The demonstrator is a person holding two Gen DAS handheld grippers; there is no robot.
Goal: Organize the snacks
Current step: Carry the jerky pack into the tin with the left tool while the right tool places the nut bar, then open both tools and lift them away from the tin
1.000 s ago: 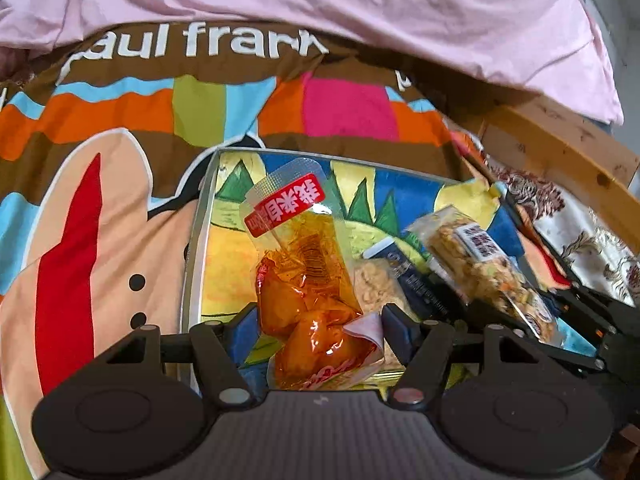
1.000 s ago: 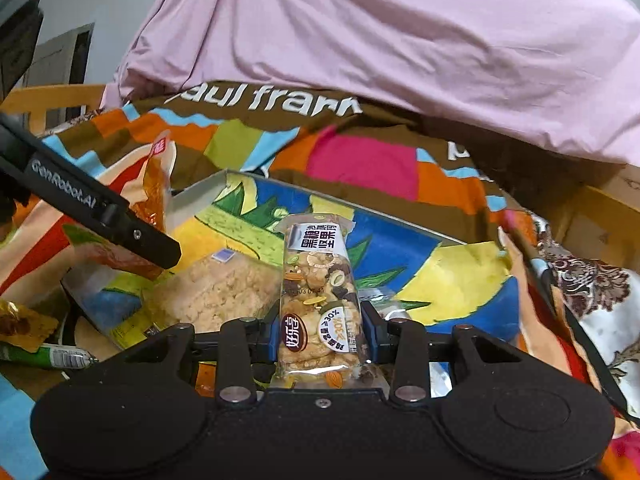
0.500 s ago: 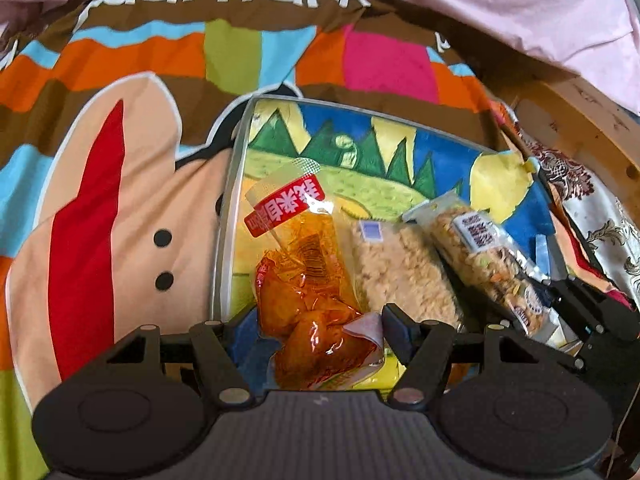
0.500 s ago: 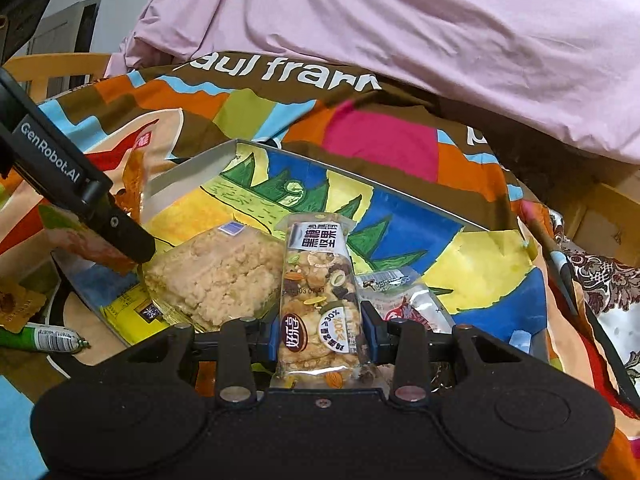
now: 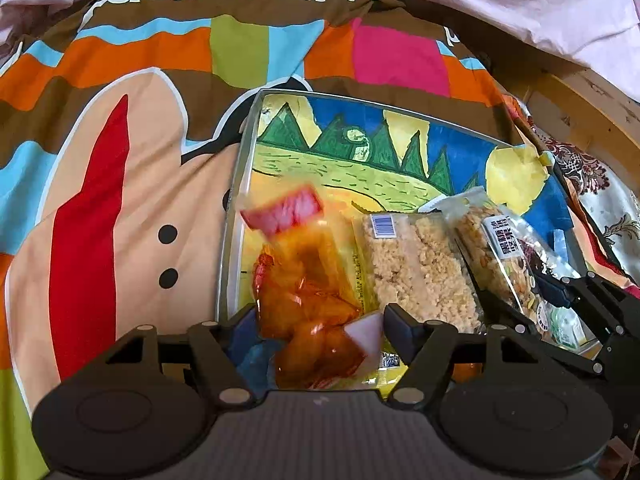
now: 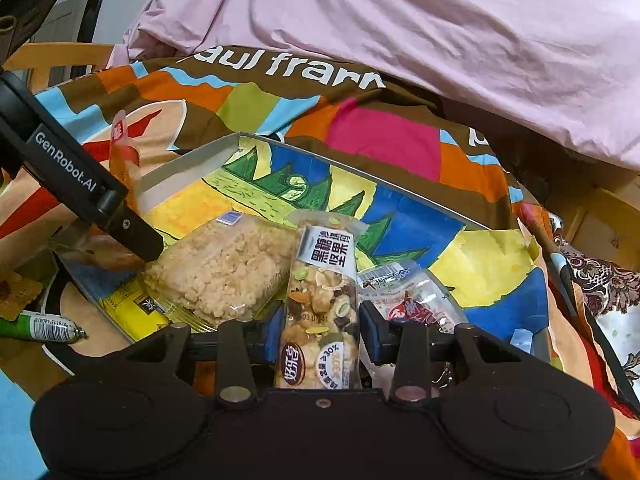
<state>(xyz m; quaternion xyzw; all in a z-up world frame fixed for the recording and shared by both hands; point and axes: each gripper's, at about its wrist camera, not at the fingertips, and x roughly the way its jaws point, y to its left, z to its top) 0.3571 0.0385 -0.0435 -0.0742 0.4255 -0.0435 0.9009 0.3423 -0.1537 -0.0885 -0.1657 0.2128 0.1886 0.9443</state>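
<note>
The left gripper (image 5: 318,322) stands wide, its jaws well apart on either side of the orange snack packet (image 5: 310,304), which shows blurred between them; neither jaw can be seen pressing on it. The packet's red-labelled top points toward the far side, over the near-left corner of the shallow tray (image 5: 240,184), whose floor is painted with green peaks, a yellow field and blue sky.

Just right of the orange packet, the crumbly rice cake pack (image 5: 420,268) lies flat in the tray. Right of that, the nut bar (image 5: 500,260) shows tilted, with the right gripper's black frame around its near end.

In the right wrist view the right gripper (image 6: 320,330) is closed narrow on the nut bar (image 6: 320,308) — both blue pads touch the wrapper's sides, and the bar stands upright between them, its black-and-white label toward the far side. The rice cake pack (image 6: 218,272) lies just left of it, touching a yellow wrapper (image 6: 132,304) at the tray's near-left edge. A clear packet with red print (image 6: 408,300) sits just right of the bar on the tray (image 6: 188,164).

Outside the tray, to the near left, a green sausage stick (image 6: 36,326) lies on the colourful bedspread (image 6: 384,136) — a pink blanket (image 6: 400,32) is heaped on the far side.
</note>
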